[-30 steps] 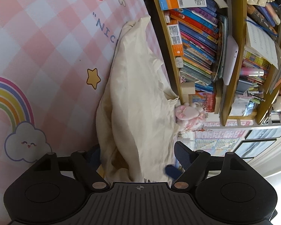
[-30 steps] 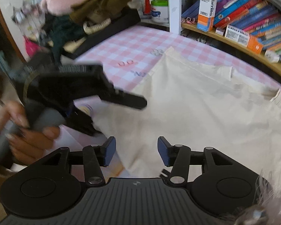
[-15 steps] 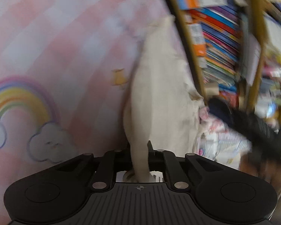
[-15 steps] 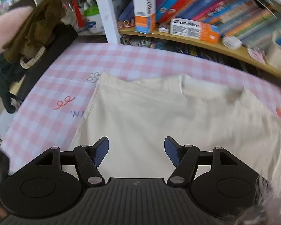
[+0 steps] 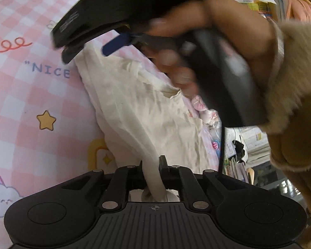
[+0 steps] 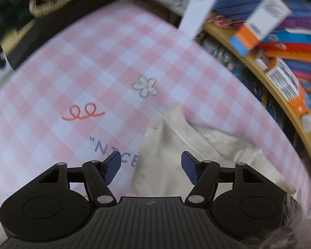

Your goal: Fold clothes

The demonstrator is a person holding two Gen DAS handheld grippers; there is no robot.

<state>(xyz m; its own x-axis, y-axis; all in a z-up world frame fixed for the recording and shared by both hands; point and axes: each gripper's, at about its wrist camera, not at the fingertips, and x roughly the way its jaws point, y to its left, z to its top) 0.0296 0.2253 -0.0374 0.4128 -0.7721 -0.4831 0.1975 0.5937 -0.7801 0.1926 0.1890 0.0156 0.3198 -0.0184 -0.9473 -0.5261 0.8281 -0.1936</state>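
Observation:
A cream garment lies crumpled on a pink checked tablecloth. My left gripper is shut on a bunched edge of the garment, which runs up from between its fingers. In the left wrist view the right gripper, held in a hand, hovers over the garment's far end with one blue pad showing. In the right wrist view my right gripper is open and empty, just above the garment's corner beside the printed word "NICE".
A curved wooden bookshelf packed with books and boxes runs along the cloth's far right edge. A dark bag with clothes sits at the far left. A pink plush toy lies by the garment.
My left gripper has closed on the garment's edge and pulled it up. My right gripper has swung over to the garment's far corner and now fills the top of the left wrist view.

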